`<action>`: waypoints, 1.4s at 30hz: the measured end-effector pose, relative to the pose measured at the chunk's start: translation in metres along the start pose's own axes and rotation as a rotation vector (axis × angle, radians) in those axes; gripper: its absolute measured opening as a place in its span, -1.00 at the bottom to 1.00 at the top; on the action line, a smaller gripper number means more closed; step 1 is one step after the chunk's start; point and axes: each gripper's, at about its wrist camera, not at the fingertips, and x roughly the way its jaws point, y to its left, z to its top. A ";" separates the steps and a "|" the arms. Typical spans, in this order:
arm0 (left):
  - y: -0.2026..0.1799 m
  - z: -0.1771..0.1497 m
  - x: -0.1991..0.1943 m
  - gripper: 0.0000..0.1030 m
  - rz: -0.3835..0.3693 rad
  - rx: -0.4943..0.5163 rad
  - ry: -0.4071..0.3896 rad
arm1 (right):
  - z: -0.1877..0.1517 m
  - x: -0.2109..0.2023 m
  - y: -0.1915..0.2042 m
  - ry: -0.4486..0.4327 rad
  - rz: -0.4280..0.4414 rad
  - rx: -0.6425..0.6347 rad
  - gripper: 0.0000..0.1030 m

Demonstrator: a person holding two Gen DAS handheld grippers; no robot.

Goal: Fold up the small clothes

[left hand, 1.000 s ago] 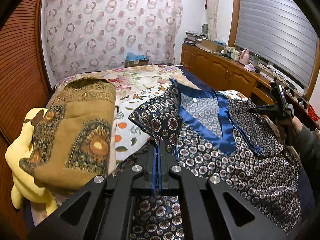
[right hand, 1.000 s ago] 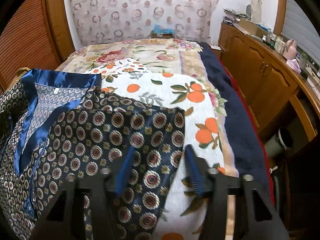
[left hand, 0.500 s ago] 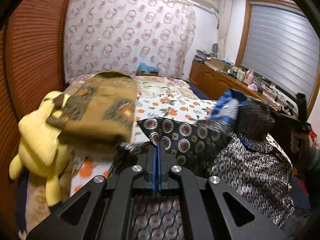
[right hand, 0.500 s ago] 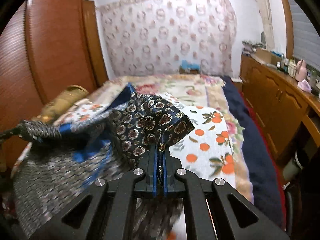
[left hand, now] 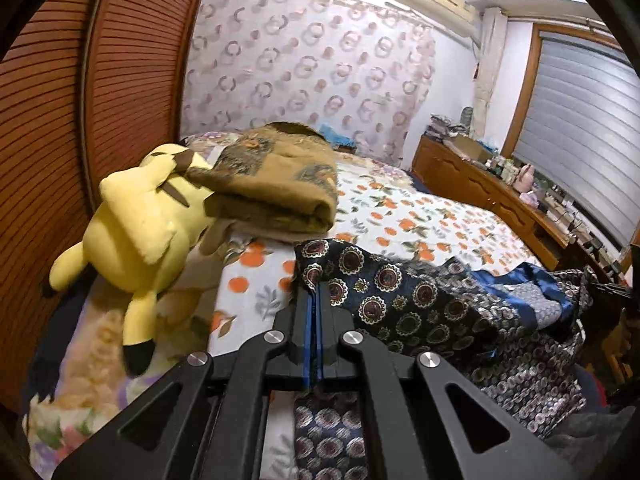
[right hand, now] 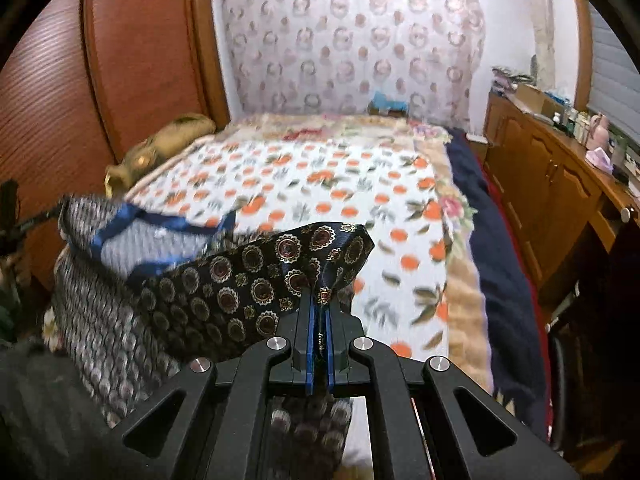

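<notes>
Dark navy satin garment with medallion print and bright blue trim (left hand: 404,300): it hangs lifted between my two grippers above the near part of the orange-print bedspread (left hand: 420,220). My left gripper (left hand: 313,300) is clenched on one printed corner at the cloth's left end; my right gripper (right hand: 319,304) is clamped on the opposite corner, its jaws having just come together with the fabric pinched between them. The middle sags in loose folds, the blue collar band drooping toward the bed.

Handling, as I judge it: light, very soft and probably slippery (satin sheen), so it will slide and bunch rather than hold a crease. I would keep hold at the hemmed corners or along the trim, where the layers give the pads more to bite on, and keep it taut between both hands.

A yellow plush toy (left hand: 136,224) lies at the far left beside a folded olive-brown patterned blanket (left hand: 276,184), both clear of the garment.

Writing: faint pale marks show on the fabric between the right jaws, too small to read. No brand is legible.
</notes>
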 end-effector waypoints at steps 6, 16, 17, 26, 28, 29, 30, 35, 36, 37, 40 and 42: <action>0.011 -0.012 0.011 -0.95 0.058 0.002 0.050 | -0.010 0.023 0.011 0.122 0.029 -0.038 -0.92; 0.011 -0.003 0.004 -0.08 0.055 0.020 0.019 | 0.006 0.019 0.008 0.070 -0.008 -0.031 -0.38; 0.011 0.000 0.004 0.10 0.053 0.023 0.015 | 0.010 0.017 0.006 0.053 -0.018 -0.030 -0.30; 0.002 0.041 0.029 0.52 0.059 0.092 0.022 | 0.022 0.043 0.001 0.008 -0.052 -0.019 -0.02; 0.002 0.049 0.040 0.52 0.048 0.097 0.036 | 0.024 0.052 0.001 0.012 -0.051 -0.013 -0.02; 0.002 0.053 0.046 0.52 0.045 0.098 0.050 | 0.026 0.057 0.001 0.015 -0.046 -0.008 -0.01; 0.002 0.055 0.052 0.52 0.045 0.101 0.063 | 0.027 0.062 0.001 0.018 -0.042 -0.006 0.00; -0.002 0.059 0.082 0.52 0.047 0.133 0.133 | 0.029 0.083 -0.003 0.050 -0.034 0.008 0.04; -0.003 0.057 0.086 0.52 0.046 0.135 0.147 | 0.030 0.084 -0.007 0.056 -0.034 0.015 0.04; -0.004 0.056 0.093 0.52 0.047 0.137 0.168 | 0.029 0.089 -0.009 0.066 -0.032 0.025 0.05; -0.005 0.050 0.104 0.51 0.044 0.148 0.213 | 0.029 0.098 -0.017 0.094 -0.031 0.046 0.06; -0.005 0.045 0.109 0.33 0.033 0.152 0.241 | 0.027 0.104 -0.020 0.113 -0.022 0.054 0.06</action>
